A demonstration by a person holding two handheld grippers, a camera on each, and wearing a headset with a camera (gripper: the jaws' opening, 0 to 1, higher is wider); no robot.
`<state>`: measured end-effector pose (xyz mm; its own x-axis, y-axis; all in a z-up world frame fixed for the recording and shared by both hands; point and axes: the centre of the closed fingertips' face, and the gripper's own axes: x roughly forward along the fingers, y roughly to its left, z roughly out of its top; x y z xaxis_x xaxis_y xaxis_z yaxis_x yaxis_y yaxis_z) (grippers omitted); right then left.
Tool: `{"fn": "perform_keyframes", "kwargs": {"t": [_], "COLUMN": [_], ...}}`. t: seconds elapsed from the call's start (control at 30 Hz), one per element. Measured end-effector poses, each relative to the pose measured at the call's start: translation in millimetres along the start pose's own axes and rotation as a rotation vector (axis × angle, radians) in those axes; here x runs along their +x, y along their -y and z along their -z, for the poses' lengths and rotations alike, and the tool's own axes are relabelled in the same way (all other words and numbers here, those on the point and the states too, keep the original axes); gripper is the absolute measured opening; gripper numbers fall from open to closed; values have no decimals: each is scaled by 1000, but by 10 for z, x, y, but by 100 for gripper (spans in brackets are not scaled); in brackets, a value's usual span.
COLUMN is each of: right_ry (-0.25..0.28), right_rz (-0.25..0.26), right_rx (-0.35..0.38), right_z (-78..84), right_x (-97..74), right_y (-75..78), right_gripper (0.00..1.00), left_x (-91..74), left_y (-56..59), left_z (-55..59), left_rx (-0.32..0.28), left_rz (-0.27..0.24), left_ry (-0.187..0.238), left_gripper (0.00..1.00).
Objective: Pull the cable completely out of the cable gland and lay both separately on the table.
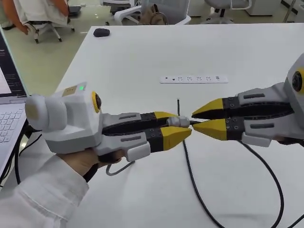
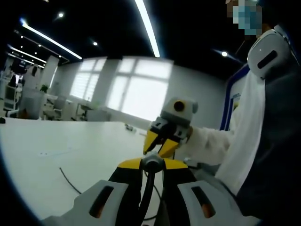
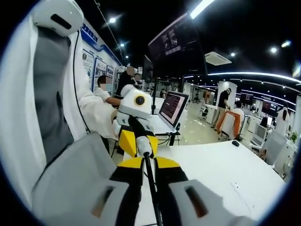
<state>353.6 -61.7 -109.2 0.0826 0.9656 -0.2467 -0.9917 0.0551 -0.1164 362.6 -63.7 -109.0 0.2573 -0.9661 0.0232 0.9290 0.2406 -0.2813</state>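
Now the cable gland [image 1: 176, 121] is clamped by the left gripper [image 1: 184, 124], the cable [image 1: 192, 176] (just beside it) by the right gripper [image 1: 195, 120]; grip may be lost if jerked.

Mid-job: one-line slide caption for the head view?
Left gripper clamps the pale grey cable gland; right gripper pinches the thin black cable, above the white table.

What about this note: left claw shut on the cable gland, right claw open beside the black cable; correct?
Wrong on one point: the right claw is shut on the black cable, as the right gripper view shows. The left claw does grip the cable gland.
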Motion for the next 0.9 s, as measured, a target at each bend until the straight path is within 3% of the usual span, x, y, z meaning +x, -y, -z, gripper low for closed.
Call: {"fn": "perform_keyframes", "kwargs": {"t": [0.1,0.9], "right_ry": [13,12], "right_rz": [-1,4], "right_rx": [-31,-13], "right_z": [-19,-4], "right_x": [3,4], "right_y": [-9,23], "right_gripper": [3,3], "left_x": [-13,-9], "left_y": [-11,-27], "left_z": [-19,-21], "left_rx": [-6,-5], "left_rz": [-2,-5], "left_ry": [10,9], "left_gripper": [17,17]}}
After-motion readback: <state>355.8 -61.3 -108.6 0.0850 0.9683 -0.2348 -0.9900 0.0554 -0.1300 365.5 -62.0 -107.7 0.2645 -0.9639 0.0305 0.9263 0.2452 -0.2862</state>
